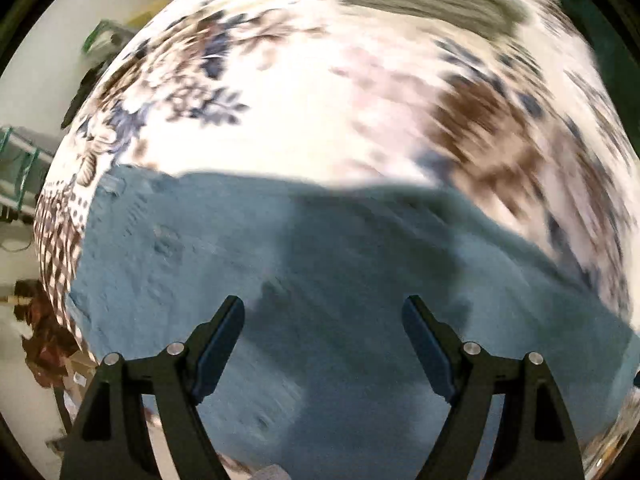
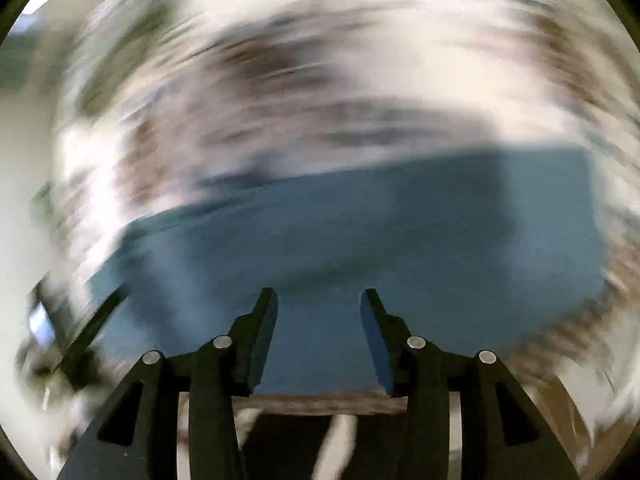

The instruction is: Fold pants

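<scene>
Both tongs, left gripper [image 1: 323,318] and right gripper [image 2: 319,310], stand spread and empty over the blue pants [image 1: 320,264], which lie flat beneath and ahead (seemingly folded already) on a floral cloth [image 1: 304,112]; perhaps one fold remains

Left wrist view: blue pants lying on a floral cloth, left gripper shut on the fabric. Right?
Not quite. The left wrist view shows the left gripper open, its fingers apart with nothing pinched between them. The rest holds: the blue pants lie on the floral cloth.
</scene>
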### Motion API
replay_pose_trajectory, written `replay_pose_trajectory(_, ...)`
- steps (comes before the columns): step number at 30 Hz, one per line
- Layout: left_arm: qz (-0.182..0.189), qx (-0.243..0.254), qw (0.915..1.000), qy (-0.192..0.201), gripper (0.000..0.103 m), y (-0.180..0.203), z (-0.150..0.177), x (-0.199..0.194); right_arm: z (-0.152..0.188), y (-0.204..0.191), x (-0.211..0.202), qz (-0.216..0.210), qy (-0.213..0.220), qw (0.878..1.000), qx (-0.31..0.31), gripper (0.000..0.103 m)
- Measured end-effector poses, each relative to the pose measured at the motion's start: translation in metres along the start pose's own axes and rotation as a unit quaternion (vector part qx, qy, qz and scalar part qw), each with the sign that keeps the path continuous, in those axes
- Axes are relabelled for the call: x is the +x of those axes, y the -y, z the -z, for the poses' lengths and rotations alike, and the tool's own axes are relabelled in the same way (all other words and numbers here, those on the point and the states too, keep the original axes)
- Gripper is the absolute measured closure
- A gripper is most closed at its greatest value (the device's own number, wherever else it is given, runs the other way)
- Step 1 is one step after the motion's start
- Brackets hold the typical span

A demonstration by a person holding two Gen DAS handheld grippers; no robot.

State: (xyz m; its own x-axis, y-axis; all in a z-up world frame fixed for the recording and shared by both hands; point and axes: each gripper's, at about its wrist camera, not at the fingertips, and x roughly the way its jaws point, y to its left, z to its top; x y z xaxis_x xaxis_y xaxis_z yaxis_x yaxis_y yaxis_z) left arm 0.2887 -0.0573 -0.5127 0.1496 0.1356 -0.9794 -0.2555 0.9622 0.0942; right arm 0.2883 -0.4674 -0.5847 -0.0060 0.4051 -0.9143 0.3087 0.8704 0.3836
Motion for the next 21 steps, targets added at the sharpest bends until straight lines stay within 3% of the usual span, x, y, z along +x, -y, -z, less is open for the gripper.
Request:
replay_pose_trajectory(2, -0.019, 0.0, 0.9997, -0.014, 0.023, -0.012, -0.02, 0.016, -0.022, -0.08, 0.041, -0.027, -0.016, 0.996, -0.083, 0.057)
replay_pose_trajectory(5, -0.031, 0.006, 0.9991, -0.028, 0.023, -0.036, -0.04, 0.029, -0.047, -0.169, 0.099, -0.005, -0.046, 0.981, -0.189, 0.057)
replay_pose_trajectory(7, -0.03, 0.009, 0.9993, -0.02, 0.023, -0.047, -0.044, 0.029, -0.053, -0.224, 0.148, 0.003, -0.093, 0.961, -0.261, 0.054)
replay_pose_trajectory(9, -0.035, 0.013, 0.999, -0.025, 0.023, -0.054, -0.048, 0.036, -0.052, -0.249, 0.185, 0.049, -0.132, 0.94, -0.312, 0.053)
replay_pose_trajectory(10, -0.027, 0.009, 0.9991, -0.031, 0.023, -0.059, -0.048, 0.043, -0.049, -0.257, 0.201, 0.083, -0.136, 0.928, -0.336, 0.059)
replay_pose_trajectory(11, -0.017, 0.003, 0.9991, -0.038, 0.023, -0.064, -0.051, 0.048, -0.047, -0.262, 0.21, 0.114, -0.127, 0.921, -0.351, 0.092)
replay_pose_trajectory(12, -0.007, -0.004, 0.9991, -0.043, 0.023, -0.069, -0.052, 0.051, -0.048, -0.263, 0.211, 0.133, -0.113, 0.919, -0.355, 0.103)
replay_pose_trajectory(15, 0.0, -0.001, 0.9992, -0.04, 0.023, -0.07, -0.053, 0.051, -0.059, -0.259, 0.195, 0.163, -0.064, 0.928, -0.33, 0.103)
replay_pose_trajectory(16, 0.002, -0.001, 0.9992, -0.039, 0.023, -0.069, -0.053, 0.051, -0.067, -0.253, 0.185, 0.161, -0.049, 0.937, -0.307, 0.103)
replay_pose_trajectory(19, 0.009, 0.001, 0.9993, -0.037, 0.023, -0.072, -0.055, 0.052, -0.089, -0.237, 0.175, 0.064, -0.099, 0.965, -0.234, 0.102)
replay_pose_trajectory(20, 0.008, 0.0, 0.9993, -0.035, 0.023, -0.074, -0.056, 0.052, -0.093, -0.237, 0.173, 0.01, -0.12, 0.967, -0.223, 0.1)
replay_pose_trajectory(21, 0.006, -0.001, 0.9994, -0.034, 0.023, -0.076, -0.056, 0.052, -0.094, -0.239, 0.173, -0.002, -0.131, 0.965, -0.228, 0.095)
